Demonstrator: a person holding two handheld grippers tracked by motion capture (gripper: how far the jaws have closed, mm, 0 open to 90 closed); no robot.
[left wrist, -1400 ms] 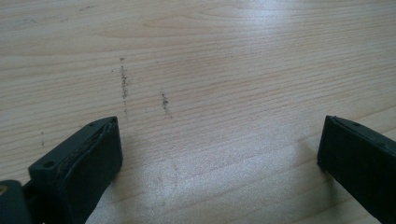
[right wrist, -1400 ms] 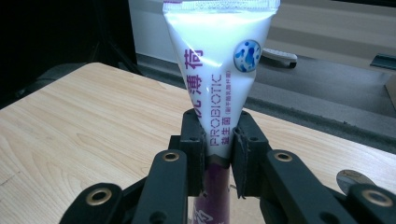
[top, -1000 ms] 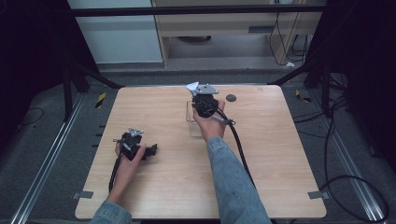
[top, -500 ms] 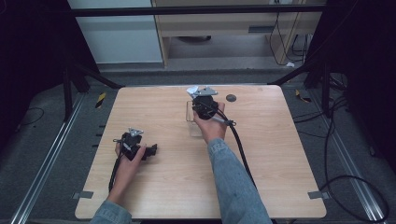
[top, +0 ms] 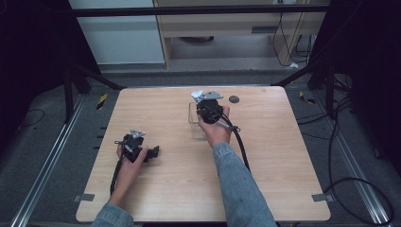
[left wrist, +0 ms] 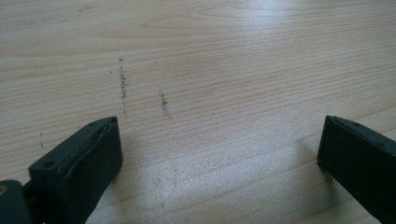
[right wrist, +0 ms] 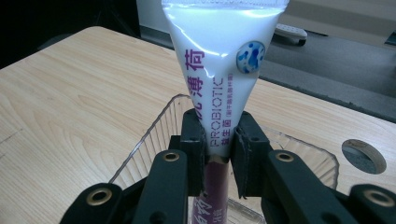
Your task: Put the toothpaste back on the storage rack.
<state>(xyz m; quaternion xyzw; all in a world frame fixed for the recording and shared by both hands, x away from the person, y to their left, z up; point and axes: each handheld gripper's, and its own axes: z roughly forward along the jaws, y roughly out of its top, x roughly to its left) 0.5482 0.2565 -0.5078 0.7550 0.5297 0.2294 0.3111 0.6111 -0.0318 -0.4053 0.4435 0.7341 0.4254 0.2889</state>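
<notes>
In the right gripper view a white toothpaste tube (right wrist: 219,70) with purple lettering stands between the black jaws, flat crimped end up. My right gripper (right wrist: 218,144) is shut on the tube's lower part, over a clear plastic tray (right wrist: 154,130). From above, the right gripper (top: 207,100) sits over the clear tray (top: 193,118) at the table's far middle, with the tube's white end (top: 196,94) poking out. My left gripper (top: 151,152) rests near the table's left side, pointing right. Its jaws stand wide apart over bare wood in the left gripper view (left wrist: 219,154).
A round dark cable hole (top: 233,99) lies in the wooden table (top: 283,156) just right of the tray; in the right gripper view the same hole (right wrist: 363,156) sits at the right. Black cables trail from both grippers toward the near edge.
The right gripper with the tube has shifted slightly left, over the clear tray. The left gripper has not moved.
</notes>
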